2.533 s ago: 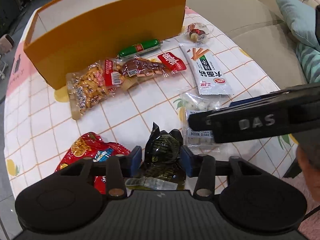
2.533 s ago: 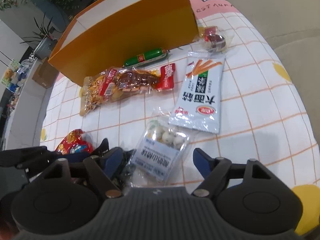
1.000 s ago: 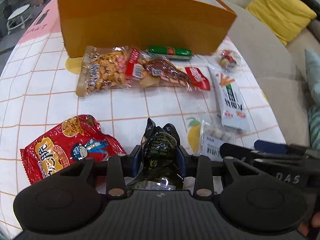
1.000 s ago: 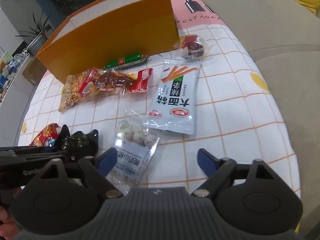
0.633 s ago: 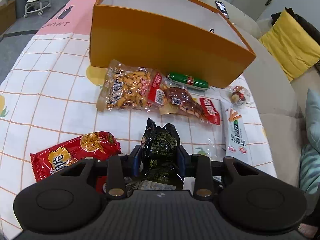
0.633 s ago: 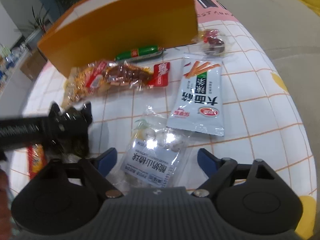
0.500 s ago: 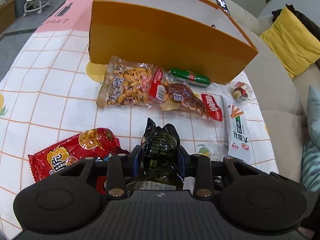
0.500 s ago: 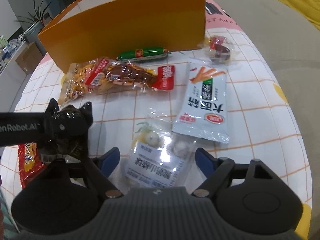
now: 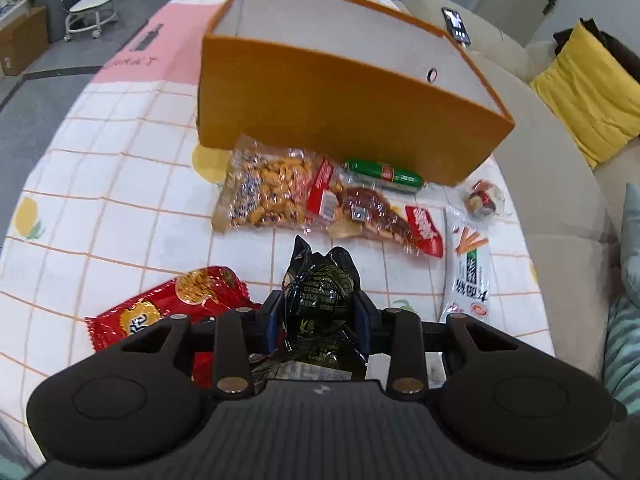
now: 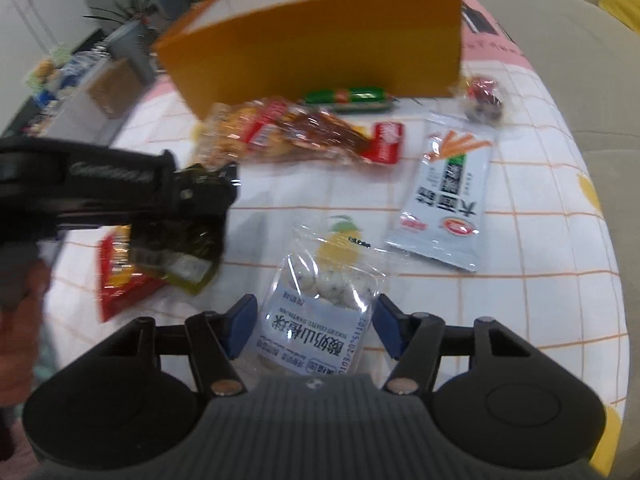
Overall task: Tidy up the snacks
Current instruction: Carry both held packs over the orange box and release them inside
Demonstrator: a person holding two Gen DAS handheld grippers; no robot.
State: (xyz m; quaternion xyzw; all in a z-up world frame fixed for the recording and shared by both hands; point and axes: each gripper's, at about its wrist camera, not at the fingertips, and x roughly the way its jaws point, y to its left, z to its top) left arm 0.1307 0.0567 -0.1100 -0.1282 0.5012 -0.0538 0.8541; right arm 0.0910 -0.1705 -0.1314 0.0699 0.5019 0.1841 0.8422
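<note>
My left gripper point(image 9: 316, 312) is shut on a black snack packet point(image 9: 320, 292) and holds it above the table; the packet also shows in the right wrist view point(image 10: 188, 216). An open orange box point(image 9: 344, 112) stands at the far side of the table. My right gripper point(image 10: 314, 322) is open, its fingers on either side of a clear bag of white balls point(image 10: 324, 304) that lies on the tablecloth.
On the checked tablecloth point(image 9: 100, 184) lie a peanut bag point(image 9: 268, 192), a brown meat packet point(image 9: 372, 216), a green sausage point(image 9: 384, 174), a small round wrapped snack point(image 9: 482, 200), a white stick-snack packet point(image 10: 444, 192) and a red packet point(image 9: 168, 304). A beige sofa point(image 9: 560, 184) lies to the right.
My left gripper has risen and moved toward the box with the black packet. My right gripper has closed in around the clear bag, its fingers narrower than before.
</note>
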